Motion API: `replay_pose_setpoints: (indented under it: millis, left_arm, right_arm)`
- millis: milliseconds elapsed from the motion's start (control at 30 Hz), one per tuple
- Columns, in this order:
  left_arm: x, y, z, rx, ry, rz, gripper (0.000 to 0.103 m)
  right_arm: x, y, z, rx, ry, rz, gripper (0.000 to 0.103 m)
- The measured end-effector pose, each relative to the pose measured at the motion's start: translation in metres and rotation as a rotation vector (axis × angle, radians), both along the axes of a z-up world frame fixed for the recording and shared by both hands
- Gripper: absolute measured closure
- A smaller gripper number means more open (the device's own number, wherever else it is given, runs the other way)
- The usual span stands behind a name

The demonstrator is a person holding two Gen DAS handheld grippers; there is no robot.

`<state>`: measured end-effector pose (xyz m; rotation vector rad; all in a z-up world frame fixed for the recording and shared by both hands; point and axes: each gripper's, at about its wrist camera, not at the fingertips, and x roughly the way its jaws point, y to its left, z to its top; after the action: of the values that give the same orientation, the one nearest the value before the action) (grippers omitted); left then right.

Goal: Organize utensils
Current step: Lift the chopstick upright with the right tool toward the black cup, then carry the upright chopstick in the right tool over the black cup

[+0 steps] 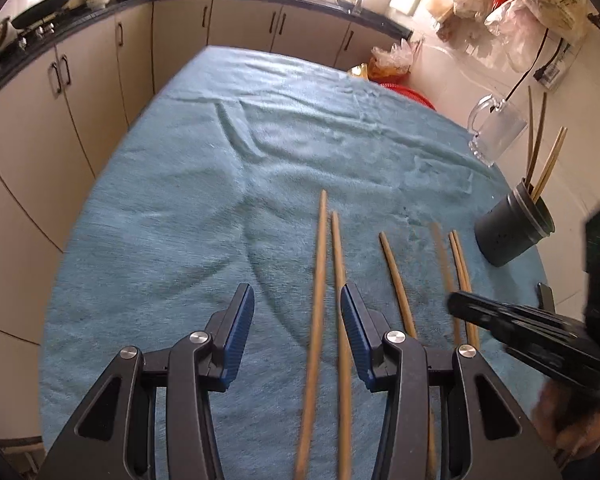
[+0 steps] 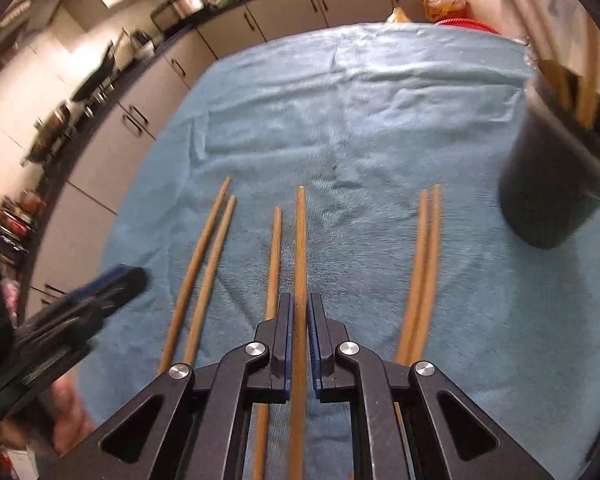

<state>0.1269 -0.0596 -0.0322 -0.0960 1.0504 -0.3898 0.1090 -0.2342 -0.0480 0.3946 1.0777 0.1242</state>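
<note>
A wrinkled teal terry cloth (image 1: 228, 168) covers the whole worktop, and everything named here is placed against the dark cylindrical plastic utensil holder (image 1: 514, 228) standing on the cloth's right side. Beyond the cloth from the holder runs a row of beige kitchen cabinets (image 1: 80, 92) under a black counter edge.

The holder stands upright with several wooden chopsticks (image 1: 546, 168) sticking up out of it. Just behind it, further from the cameras, is a clear glass mug with a handle (image 1: 496, 130).

The black right hand-held gripper (image 2: 299, 316) with blue pads is left of the holder, and its fingers are pressed together on one long wooden chopstick (image 2: 300, 248), which runs lengthwise between the pads and points away from the camera. The black left hand-held gripper (image 1: 298, 320) is further left again of the holder; its fingers stand apart, clamped on nothing, with a pair of loose wooden chopsticks (image 1: 320, 280) lying on the cloth in line with the gap.

Closest to the holder, on its left, two thin wooden chopsticks (image 2: 426, 264) lie side by side, touching along part of their length. A single shorter-looking wooden chopstick (image 2: 274, 264) lies just left of the clamped one, further from the holder.
</note>
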Motion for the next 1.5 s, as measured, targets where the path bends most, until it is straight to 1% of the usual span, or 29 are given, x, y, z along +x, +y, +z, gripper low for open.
replay_pose_setpoints:
  millis: [133, 300, 333, 500, 533, 567, 600, 633, 700, 767, 833, 1000, 1067, 1133, 1267, 1367, 1500]
  left_arm:
    - [0.014, -0.016, -0.012, 0.045, 0.043, -0.009, 0.061]
    - [0.027, -0.026, -0.027, 0.104, 0.081, -0.006, 0.063]
    - [0.029, -0.029, -0.028, 0.128, 0.065, 0.001, 0.063]
    - [0.040, -0.044, -0.030, 0.202, 0.050, -0.003, 0.064]
    - [0.043, -0.048, -0.030, 0.231, 0.042, 0.006, 0.071]
    - [0.044, -0.050, -0.030, 0.257, 0.031, 0.015, 0.084]
    - [0.044, -0.053, -0.030, 0.280, 0.019, 0.022, 0.091]
    - [0.045, -0.054, -0.030, 0.276, 0.018, 0.020, 0.096]
    - [0.041, -0.052, -0.030, 0.253, 0.018, 0.026, 0.097]
    - [0.034, -0.046, -0.026, 0.219, -0.010, 0.022, 0.097]
    - [0.021, -0.040, -0.014, 0.184, -0.063, 0.027, 0.097]
    - [-0.024, -0.019, 0.033, 0.102, -0.266, 0.060, 0.097]
    - [-0.040, -0.011, 0.053, 0.060, -0.324, 0.068, 0.097]
    - [-0.054, -0.005, 0.068, 0.019, -0.359, 0.060, 0.097]
    - [-0.070, 0.003, 0.090, -0.041, -0.389, 0.049, 0.097]
    - [-0.080, 0.005, 0.103, -0.062, -0.405, 0.039, 0.097]
    - [-0.090, 0.003, 0.113, -0.068, -0.422, 0.031, 0.097]
  right_arm:
    - [-0.022, -0.005, 0.023, 0.017, -0.088, 0.000, 0.095]
    - [-0.044, -0.014, 0.044, 0.051, -0.151, -0.006, 0.095]
    - [-0.046, -0.016, 0.047, 0.056, -0.159, -0.007, 0.095]
    - [-0.059, -0.025, 0.058, 0.080, -0.195, -0.016, 0.095]
    - [-0.060, -0.026, 0.060, 0.083, -0.203, -0.019, 0.095]
    - [-0.063, -0.027, 0.061, 0.081, -0.210, -0.020, 0.095]
    - [-0.064, -0.027, 0.063, 0.077, -0.218, -0.024, 0.095]
    - [-0.067, -0.029, 0.064, 0.078, -0.226, -0.028, 0.095]
    - [-0.071, -0.030, 0.068, 0.086, -0.245, -0.028, 0.095]
    - [-0.076, -0.033, 0.072, 0.078, -0.265, -0.032, 0.095]
    - [-0.084, -0.031, 0.079, 0.064, -0.308, -0.023, 0.095]
    - [-0.106, -0.026, 0.095, 0.009, -0.425, -0.021, 0.095]
    - [-0.112, -0.025, 0.098, 0.004, -0.450, -0.022, 0.095]
    - [-0.119, -0.025, 0.101, 0.006, -0.483, -0.023, 0.095]
    - [-0.128, -0.023, 0.111, -0.015, -0.535, -0.026, 0.095]
    - [-0.132, -0.023, 0.116, -0.020, -0.557, -0.028, 0.095]
    - [-0.139, -0.023, 0.122, -0.028, -0.588, -0.036, 0.095]
